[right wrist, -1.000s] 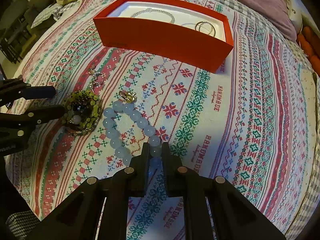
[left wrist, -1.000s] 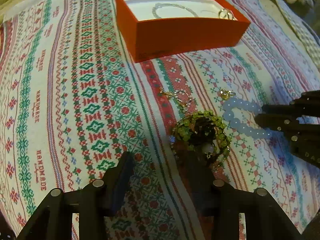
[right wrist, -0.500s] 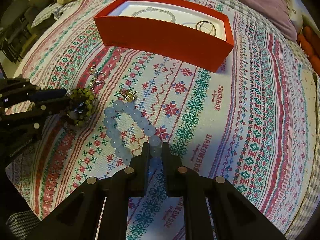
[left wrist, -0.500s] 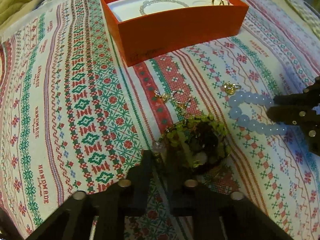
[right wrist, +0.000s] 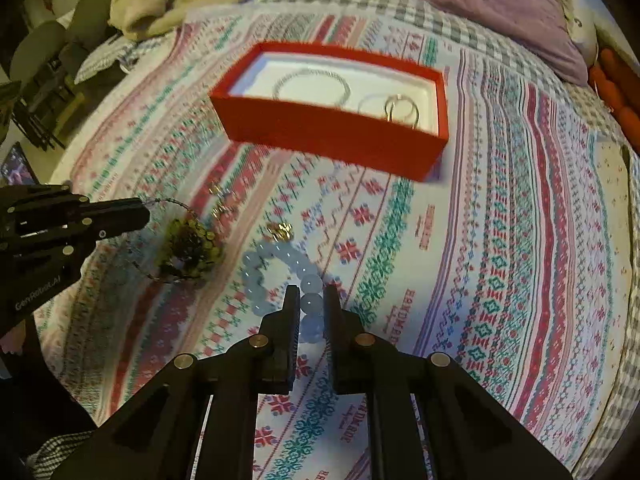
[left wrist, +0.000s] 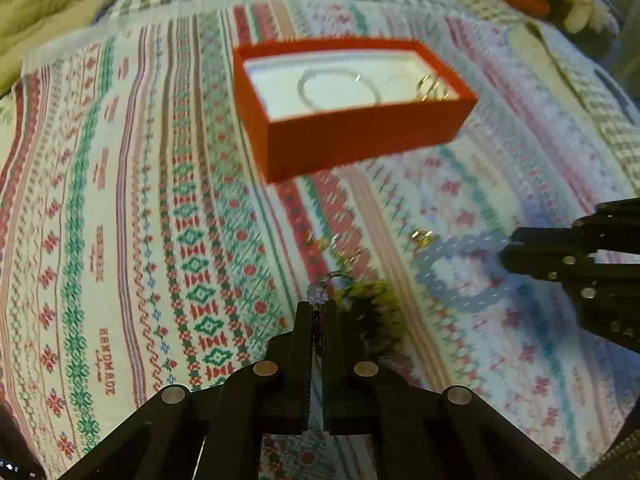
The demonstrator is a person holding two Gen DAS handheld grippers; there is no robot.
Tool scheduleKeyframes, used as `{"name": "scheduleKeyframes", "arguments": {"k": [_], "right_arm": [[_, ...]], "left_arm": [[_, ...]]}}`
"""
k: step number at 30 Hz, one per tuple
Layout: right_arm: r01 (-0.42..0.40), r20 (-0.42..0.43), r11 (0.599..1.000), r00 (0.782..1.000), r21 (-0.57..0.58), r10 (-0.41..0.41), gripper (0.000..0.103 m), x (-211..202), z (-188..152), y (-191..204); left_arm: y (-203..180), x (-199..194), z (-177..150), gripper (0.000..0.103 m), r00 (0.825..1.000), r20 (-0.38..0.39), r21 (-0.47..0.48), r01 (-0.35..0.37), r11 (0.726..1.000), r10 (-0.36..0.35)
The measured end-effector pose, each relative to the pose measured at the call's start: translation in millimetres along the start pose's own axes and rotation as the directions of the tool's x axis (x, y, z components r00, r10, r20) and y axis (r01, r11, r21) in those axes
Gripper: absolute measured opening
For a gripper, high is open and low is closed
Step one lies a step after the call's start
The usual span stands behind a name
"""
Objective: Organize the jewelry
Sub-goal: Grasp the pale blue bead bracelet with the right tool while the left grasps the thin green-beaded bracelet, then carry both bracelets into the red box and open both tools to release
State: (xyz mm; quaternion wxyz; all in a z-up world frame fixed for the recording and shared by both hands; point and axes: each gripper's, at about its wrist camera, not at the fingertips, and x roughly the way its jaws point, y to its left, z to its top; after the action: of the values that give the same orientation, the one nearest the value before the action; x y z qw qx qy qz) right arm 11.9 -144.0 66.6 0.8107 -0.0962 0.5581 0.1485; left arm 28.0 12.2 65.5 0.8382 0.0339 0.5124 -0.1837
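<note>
Jewelry lies mid-frame on the patterned bedspread (right wrist: 500, 240). In the right wrist view, far left, the left gripper (right wrist: 146, 210) has its fingers closed on the thin chain of the green beaded piece (right wrist: 190, 246) — the beads droop beside it. Lower centre, the right gripper (right wrist: 311, 300) clamps the pale blue bead bracelet (right wrist: 280, 268). Between them lies a small gold charm (right wrist: 282, 230). Upper centre — the red box (right wrist: 332, 136), holding a silver bracelet (right wrist: 312, 84) and hoop rings (right wrist: 402, 110).
</note>
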Motion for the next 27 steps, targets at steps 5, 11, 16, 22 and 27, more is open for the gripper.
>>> {"name": "scheduleKeyframes", "arguments": {"k": [5, 11, 16, 22, 27], "right_arm": [[-0.011, 0.04, 1.0, 0.999, -0.005, 0.011, 0.012, -15, 8, 5], [-0.015, 0.062, 1.0, 0.998, 0.0, 0.015, 0.012, -23, 11, 9], [-0.02, 0.082, 1.0, 0.996, 0.003, 0.019, 0.012, -29, 17, 10], [-0.028, 0.108, 0.999, 0.994, 0.016, 0.027, 0.012, -39, 23, 7], [-0.037, 0.137, 0.999, 0.99, 0.032, 0.032, 0.012, -48, 27, 3]], "left_arm": [[2, -20, 5, 0.0, 0.999, 0.046, 0.006, 0.024, 1.0, -0.024], [-4, -32, 11, 0.0, 0.996, 0.08, 0.01, 0.042, 0.999, -0.043], [-9, -42, 18, 0.0, 0.992, 0.111, 0.014, 0.062, 0.998, -0.063], [-15, -49, 25, 0.0, 0.987, 0.136, 0.018, 0.079, 0.997, -0.081], [-19, -54, 31, 0.0, 0.983, 0.156, 0.02, 0.093, 0.995, -0.095]]}}
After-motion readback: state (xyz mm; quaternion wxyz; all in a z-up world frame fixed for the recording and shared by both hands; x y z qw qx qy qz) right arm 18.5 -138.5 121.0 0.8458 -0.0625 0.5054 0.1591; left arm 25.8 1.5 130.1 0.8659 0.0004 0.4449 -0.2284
